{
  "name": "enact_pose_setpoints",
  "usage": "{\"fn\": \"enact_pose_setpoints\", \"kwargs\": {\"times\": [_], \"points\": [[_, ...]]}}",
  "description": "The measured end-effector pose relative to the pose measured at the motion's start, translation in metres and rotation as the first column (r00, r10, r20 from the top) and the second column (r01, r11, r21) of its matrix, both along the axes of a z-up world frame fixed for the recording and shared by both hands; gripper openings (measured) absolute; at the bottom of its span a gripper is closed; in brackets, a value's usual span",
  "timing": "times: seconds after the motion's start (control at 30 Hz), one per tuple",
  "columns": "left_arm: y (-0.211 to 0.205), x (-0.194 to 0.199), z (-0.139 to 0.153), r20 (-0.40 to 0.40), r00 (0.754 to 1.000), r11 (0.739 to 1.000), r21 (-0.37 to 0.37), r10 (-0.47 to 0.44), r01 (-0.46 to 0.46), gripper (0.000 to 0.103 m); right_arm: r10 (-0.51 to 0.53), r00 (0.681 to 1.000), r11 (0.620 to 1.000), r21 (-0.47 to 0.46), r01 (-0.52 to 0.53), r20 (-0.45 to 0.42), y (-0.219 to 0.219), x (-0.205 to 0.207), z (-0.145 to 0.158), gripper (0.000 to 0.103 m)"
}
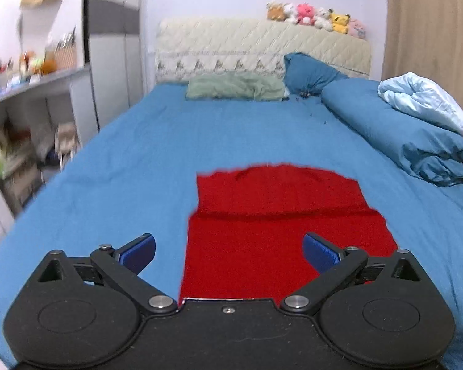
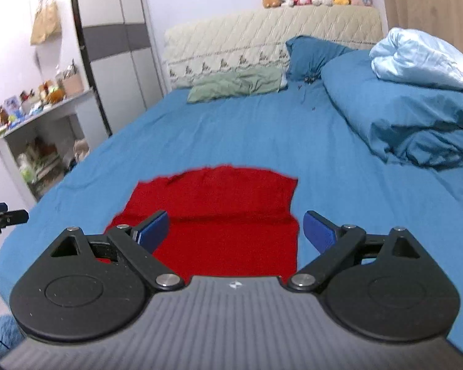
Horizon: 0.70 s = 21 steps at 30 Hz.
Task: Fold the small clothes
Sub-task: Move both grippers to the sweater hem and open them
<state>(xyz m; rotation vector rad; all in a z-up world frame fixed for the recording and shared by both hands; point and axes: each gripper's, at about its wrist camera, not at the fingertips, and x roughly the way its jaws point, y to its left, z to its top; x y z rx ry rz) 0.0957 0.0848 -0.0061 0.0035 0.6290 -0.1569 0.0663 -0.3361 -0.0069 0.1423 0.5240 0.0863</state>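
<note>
Red garment on the bed, both tools spread wide above it.

The red garment [image 1: 281, 222] lies flat on the blue bed [image 1: 169, 154], near its foot end, with a fold line across it where its far part lies doubled over the near part. The left tool [image 1: 228, 252] hangs over the garment's near edge, its blue fingers [image 1: 139, 251] far apart and holding nothing; one finger is over the sheet, the other over the cloth. The right tool [image 2: 236, 229] is likewise spread and empty, over the garment's near right part. Farther up the bed lie a green pillow [image 1: 234, 89] and a blue pillow [image 1: 308, 72] against the quilted headboard [image 1: 247, 46], which carries a row of plush toys [image 1: 314, 15]. A rolled blue duvet [image 1: 401, 132] with a pale blue blanket [image 1: 423, 98] on top lies along the right side. A shelf [image 1: 31, 86] of small things stands on the left.
</note>
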Motion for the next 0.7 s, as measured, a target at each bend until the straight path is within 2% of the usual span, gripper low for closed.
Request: {"fn": "enact_pose_setpoints", "kwargs": {"times": [0.17, 0.2, 0.3, 0.37, 0.53, 0.63, 0.7], "points": [[0.023, -0.027, -0.06, -0.138, 0.99, 0.999, -0.034, 0.031, -0.036, 0.102, 0.008, 0.996, 0.999, -0.037, -0.012, -0.087, 0.011, -0.034, -0.044, 0.103], [0.027, -0.029, -0.076, -0.169, 0.985, 0.998, -0.041, 0.036, -0.043, 0.101, 0.008, 0.994, 0.999, -0.041, -0.013, -0.105, 0.013, -0.039, -0.055, 0.103], [0.035, -0.031, -0.112, -0.245, 0.968, 0.996, -0.053, 0.06, -0.075, 0.087, -0.016, 0.984, 0.999, -0.049, 0.008, -0.175, 0.016, -0.049, -0.093, 0.103], [0.039, -0.031, -0.128, -0.276, 0.959, 0.994, -0.066, 0.067, -0.089, 0.086, -0.028, 0.977, 0.998, -0.056, 0.017, -0.209, 0.017, -0.054, -0.116, 0.103], [0.044, -0.018, -0.148, -0.312, 0.947, 0.993, -0.07, 0.073, -0.1, 0.072, -0.08, 0.963, 0.992, -0.118, 0.05, -0.258, 0.021, -0.056, -0.153, 0.103], [0.041, -0.01, -0.156, -0.344, 0.937, 0.993, -0.068, 0.063, -0.092, 0.063, -0.117, 0.948, 0.99, -0.109, 0.088, -0.295, 0.02, -0.053, -0.167, 0.103], [0.036, -0.009, -0.16, -0.354, 0.933, 0.995, -0.055, 0.062, -0.087, 0.062, -0.138, 0.938, 0.989, -0.102, 0.111, -0.319, 0.018, -0.048, -0.172, 0.094]]}}
